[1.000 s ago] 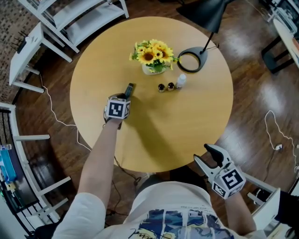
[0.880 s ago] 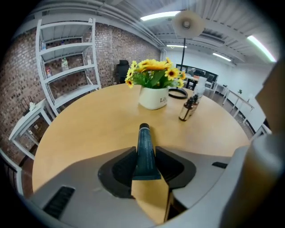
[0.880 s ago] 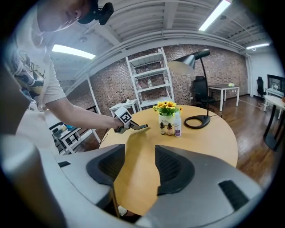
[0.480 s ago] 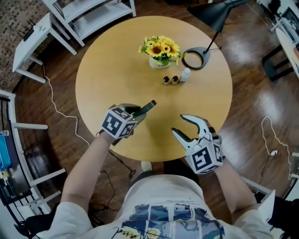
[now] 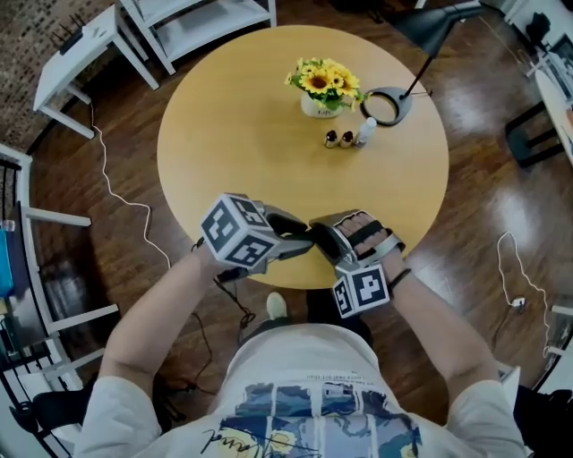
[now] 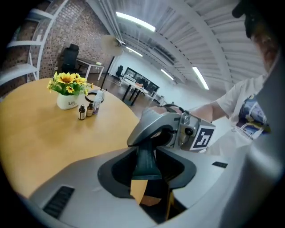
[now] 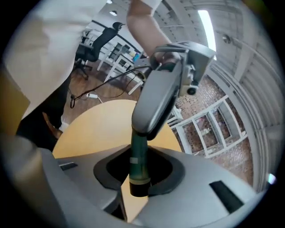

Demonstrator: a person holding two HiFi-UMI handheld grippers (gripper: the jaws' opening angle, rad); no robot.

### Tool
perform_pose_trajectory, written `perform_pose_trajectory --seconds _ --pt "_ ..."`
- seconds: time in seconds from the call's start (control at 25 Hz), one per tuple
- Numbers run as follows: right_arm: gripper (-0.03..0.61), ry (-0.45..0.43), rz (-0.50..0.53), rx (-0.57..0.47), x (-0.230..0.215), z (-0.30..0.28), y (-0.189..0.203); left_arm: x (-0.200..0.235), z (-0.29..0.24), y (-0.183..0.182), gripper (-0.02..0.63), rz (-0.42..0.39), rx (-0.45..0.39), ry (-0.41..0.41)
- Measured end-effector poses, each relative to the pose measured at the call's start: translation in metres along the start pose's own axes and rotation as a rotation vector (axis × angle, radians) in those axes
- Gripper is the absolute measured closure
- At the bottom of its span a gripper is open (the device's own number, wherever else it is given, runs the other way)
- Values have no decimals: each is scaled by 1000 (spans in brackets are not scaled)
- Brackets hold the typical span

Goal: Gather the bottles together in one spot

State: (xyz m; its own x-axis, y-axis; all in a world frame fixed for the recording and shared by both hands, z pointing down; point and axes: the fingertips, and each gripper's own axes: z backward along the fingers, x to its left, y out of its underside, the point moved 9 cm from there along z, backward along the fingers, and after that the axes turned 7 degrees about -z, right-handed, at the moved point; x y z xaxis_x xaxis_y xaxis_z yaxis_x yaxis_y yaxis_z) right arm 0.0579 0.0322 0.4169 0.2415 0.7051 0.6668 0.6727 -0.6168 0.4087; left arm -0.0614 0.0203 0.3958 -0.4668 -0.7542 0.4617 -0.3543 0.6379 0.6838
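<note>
A slim dark green bottle (image 6: 146,161) is clamped in my left gripper (image 6: 146,174), held in the air over the near edge of the round table (image 5: 233,152). My right gripper (image 7: 139,176) meets it from the other side; its jaws have just been closing and now grip the same bottle (image 7: 138,162) near its black cap. In the head view the left gripper (image 5: 303,243) and right gripper (image 5: 322,234) touch tip to tip. Two small brown bottles (image 5: 338,139) and a white bottle (image 5: 365,131) stand together at the far side.
A white vase of yellow flowers (image 5: 324,88) stands behind the bottles, with a black lamp's ring base (image 5: 387,106) to its right. White shelving (image 5: 192,22) and a cable (image 5: 125,206) lie on the wooden floor to the left.
My left gripper lifted the green bottle off the table and brought it back toward me. My right gripper swung in from the lower right, rolled over and closed on the bottle.
</note>
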Motion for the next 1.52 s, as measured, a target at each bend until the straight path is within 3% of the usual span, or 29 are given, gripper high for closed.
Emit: perform_pose_trajectory --seconds 0.08,0.12,0.24,0.28,0.36,0.48,0.56,0.6,0.72,0.96,1.16,1.24,1.52 --pt "477 0 -136 -11 -3 4 3 -1 12 -2 463 -24 -83 -15" --pt "477 -4 -225 -21 -5 6 5 -3 20 -4 421 -85 -121 -41" --pt "479 -33 -467 -76 -14 16 12 -21 43 -15 390 -439 -159 -144" --pt "477 -46 -524 -95 -15 18 14 -29 47 -17 406 -558 -138 -157" --pt "479 -75 -620 -134 -17 20 14 -38 48 -22 407 -716 -64 -152" --pt "478 -129 -715 -198 -18 23 8 -47 42 -25 422 -883 58 -176" --pt "479 -152 -772 -223 -17 25 5 -53 38 -26 520 -957 81 -189" --pt "479 -160 -803 -233 -17 25 5 -55 36 -26 557 -974 83 -189" --pt "479 -190 -864 -269 -11 28 6 -60 35 -25 560 -979 87 -155" --pt "479 -214 -861 -326 9 43 -8 -79 33 -20 558 -961 138 -8" --pt "431 -123 -930 -313 18 51 -7 -83 34 -24 572 -935 156 38" --pt "385 -72 -962 -275 24 54 1 -80 34 -31 574 -925 170 41" --pt "376 64 -1027 -186 29 86 38 -38 6 -54 572 -922 357 -56"
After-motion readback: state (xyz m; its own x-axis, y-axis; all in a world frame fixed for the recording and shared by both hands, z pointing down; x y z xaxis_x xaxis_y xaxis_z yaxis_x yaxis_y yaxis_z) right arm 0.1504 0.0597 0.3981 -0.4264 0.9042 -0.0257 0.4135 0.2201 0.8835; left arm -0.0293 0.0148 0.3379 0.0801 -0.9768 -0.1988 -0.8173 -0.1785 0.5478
